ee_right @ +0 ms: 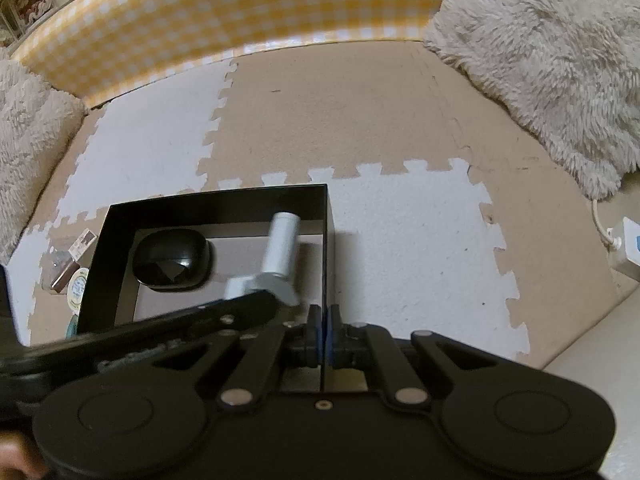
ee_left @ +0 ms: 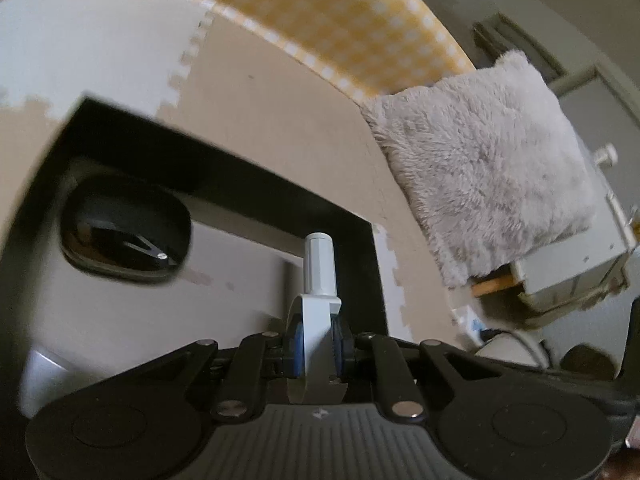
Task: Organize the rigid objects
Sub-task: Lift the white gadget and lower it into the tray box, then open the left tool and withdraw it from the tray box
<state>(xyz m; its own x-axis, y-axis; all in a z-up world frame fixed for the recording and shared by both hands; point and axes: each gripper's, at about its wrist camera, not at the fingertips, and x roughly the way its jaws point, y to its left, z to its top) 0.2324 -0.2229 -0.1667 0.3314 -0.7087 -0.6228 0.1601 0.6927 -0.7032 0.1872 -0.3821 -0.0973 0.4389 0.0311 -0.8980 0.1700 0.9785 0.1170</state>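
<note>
A black open box sits on the foam mat floor. A glossy black rounded case lies inside it at the left. My left gripper is shut on a white cylindrical object and holds it over the box's right side. My right gripper is shut and empty, just outside the box's near right corner.
Small items, a brown box and a round lid, lie left of the black box. Fluffy grey cushions lie right, another cushion left. A yellow checked wall runs behind. A white power strip sits far right.
</note>
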